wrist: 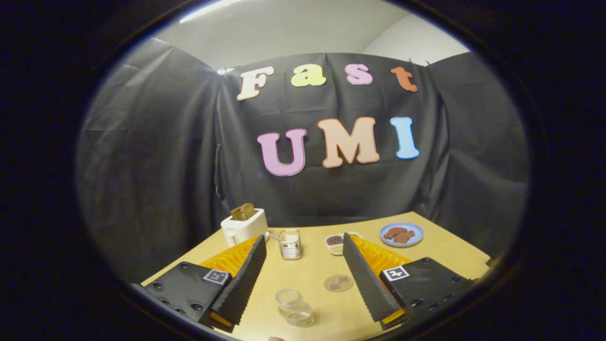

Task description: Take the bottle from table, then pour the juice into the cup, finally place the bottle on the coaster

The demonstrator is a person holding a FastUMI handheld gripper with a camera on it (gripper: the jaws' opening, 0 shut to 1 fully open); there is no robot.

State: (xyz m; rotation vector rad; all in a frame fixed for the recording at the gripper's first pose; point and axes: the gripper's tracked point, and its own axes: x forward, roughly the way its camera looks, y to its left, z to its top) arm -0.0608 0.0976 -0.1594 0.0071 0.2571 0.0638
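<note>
Tool (303,279) spread wide above the surface (445,251), holding nothing; cup (294,307) at 6 o'clock, coaster (338,283) just ahead. Bottle first, seemingly.

The gripper view looks from above the near end of the table (440,251), facing forward along the spread fingers of the gripper (303,279). It tilts slightly down toward the booth's far wall, with the toaster (243,226) well beyond.

Hand-held gripper (303,279) above the table, fingers spread wide, nothing between.
</note>
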